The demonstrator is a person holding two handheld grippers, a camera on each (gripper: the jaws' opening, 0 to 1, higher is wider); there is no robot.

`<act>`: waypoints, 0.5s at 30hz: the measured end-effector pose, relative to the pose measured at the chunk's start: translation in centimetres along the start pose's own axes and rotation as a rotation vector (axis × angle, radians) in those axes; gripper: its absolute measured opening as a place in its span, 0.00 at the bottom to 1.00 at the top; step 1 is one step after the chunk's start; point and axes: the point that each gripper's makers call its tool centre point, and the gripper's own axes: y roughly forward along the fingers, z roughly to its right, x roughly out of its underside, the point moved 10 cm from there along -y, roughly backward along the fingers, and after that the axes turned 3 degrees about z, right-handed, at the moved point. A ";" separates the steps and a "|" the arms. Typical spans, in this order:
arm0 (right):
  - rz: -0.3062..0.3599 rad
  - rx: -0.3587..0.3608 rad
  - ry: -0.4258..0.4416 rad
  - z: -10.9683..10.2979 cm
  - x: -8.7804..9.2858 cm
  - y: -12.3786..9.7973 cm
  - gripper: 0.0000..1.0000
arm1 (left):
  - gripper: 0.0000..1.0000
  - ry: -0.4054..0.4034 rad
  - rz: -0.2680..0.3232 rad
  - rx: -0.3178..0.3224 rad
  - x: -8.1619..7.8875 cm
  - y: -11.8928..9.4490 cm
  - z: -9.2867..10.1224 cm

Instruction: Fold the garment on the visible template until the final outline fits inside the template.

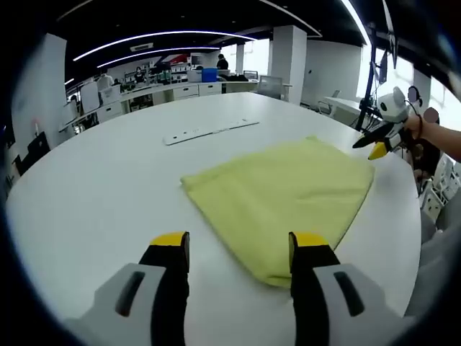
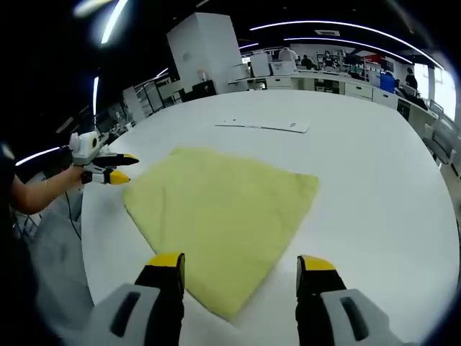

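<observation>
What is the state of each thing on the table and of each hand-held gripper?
Yellow cloth: folded flat on the table, not held.
White strip: flat on the table, apart from the cloth.
Left hand-held gripper: open, empty, near the cloth's edge.
Right hand-held gripper: open, empty, over the cloth's corner.

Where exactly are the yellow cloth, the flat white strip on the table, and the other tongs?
yellow cloth (image 1: 288,198), left gripper view, middle of the fabric.
white strip (image 2: 263,126), right gripper view, middle of its length.
right tongs (image 1: 374,146), left gripper view, between its yellow tips, by the cloth's far corner.
</observation>
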 end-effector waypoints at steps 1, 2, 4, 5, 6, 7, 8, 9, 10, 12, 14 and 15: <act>-0.001 -0.003 0.002 -0.2 0.3 -0.2 0.60 | 0.51 0.003 -0.006 0.004 0.3 -0.3 0.2; -0.003 -0.005 0.005 -0.3 0.5 -0.3 0.59 | 0.50 0.001 -0.006 0.005 0.5 -0.5 0.4; -0.005 -0.008 0.011 -0.6 0.9 -0.5 0.58 | 0.47 -0.014 -0.009 0.014 0.9 -0.9 0.7; -0.007 -0.010 0.013 -0.8 1.1 -0.6 0.57 | 0.45 -0.022 -0.011 0.017 1.1 -1.1 0.8; -0.010 -0.011 0.016 -0.9 1.4 -0.7 0.55 | 0.44 -0.025 -0.008 0.020 1.4 -1.2 1.0; -0.015 -0.012 0.019 -1.0 1.6 -0.7 0.54 | 0.43 -0.028 -0.007 0.020 1.5 -1.3 1.1; -0.021 -0.016 0.020 -1.1 1.8 -0.8 0.53 | 0.41 -0.037 -0.008 0.028 1.7 -1.4 1.3; -0.027 -0.017 0.022 -1.2 2.1 -0.9 0.53 | 0.39 -0.040 -0.010 0.032 1.9 -1.5 1.4; -0.027 -0.018 0.024 -1.3 2.2 -0.9 0.52 | 0.38 -0.042 -0.009 0.033 1.9 -1.5 1.5; -0.027 -0.018 0.031 -1.4 2.5 -1.0 0.50 | 0.33 -0.053 -0.009 0.041 2.2 -1.6 1.7; -0.023 -0.013 0.032 -1.5 2.8 -1.1 0.47 | 0.29 -0.071 -0.012 0.052 2.4 -1.6 2.0; -0.020 -0.011 0.033 -1.6 2.9 -1.2 0.46 | 0.28 -0.071 -0.014 0.054 2.5 -1.6 2.2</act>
